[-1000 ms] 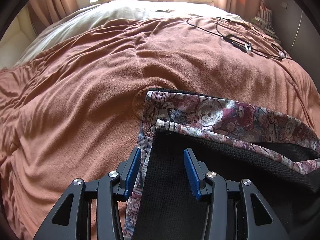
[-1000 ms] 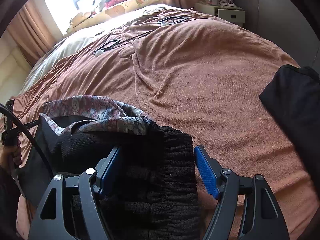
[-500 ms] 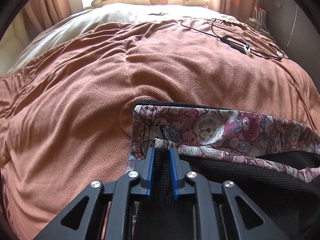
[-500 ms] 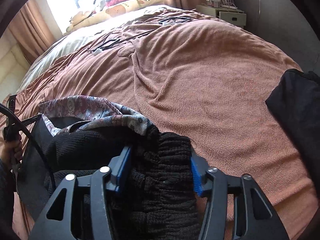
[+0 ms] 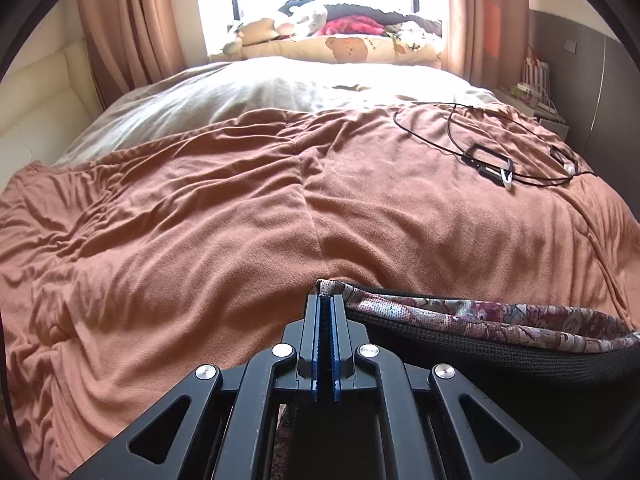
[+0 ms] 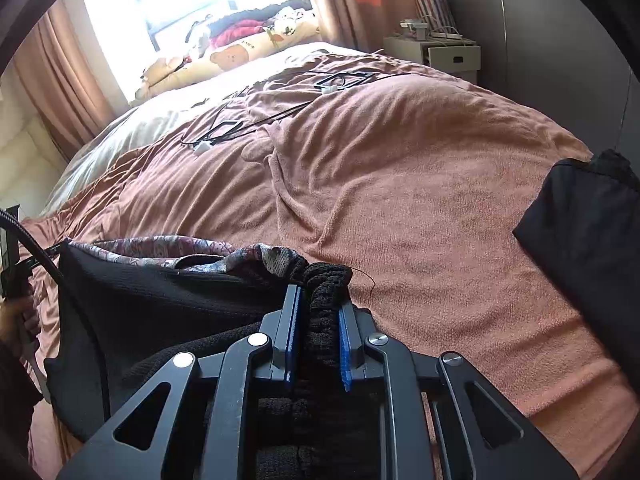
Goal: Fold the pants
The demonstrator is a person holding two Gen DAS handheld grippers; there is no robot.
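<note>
The pants (image 5: 500, 360) are black knit with a pink patterned lining (image 5: 480, 316), held up over the brown blanket (image 5: 200, 240). My left gripper (image 5: 325, 304) is shut on one corner of the waist. In the right wrist view the pants (image 6: 160, 304) hang between both grippers. My right gripper (image 6: 318, 300) is shut on the bunched black ribbed waistband (image 6: 326, 280). The left gripper and the hand holding it show at the far left of that view (image 6: 16, 276).
Black cables with white connectors (image 5: 492, 164) lie on the blanket at the back right, also in the right wrist view (image 6: 224, 132). Another black garment (image 6: 584, 232) lies at the bed's right edge. Pillows and bedding (image 5: 340, 44) sit under the window. A white nightstand (image 6: 444, 54) stands beside the bed.
Both grippers closed on the waistband, which they straddled open one second ago. They then lifted the pants, and both views tilted up toward the window.
</note>
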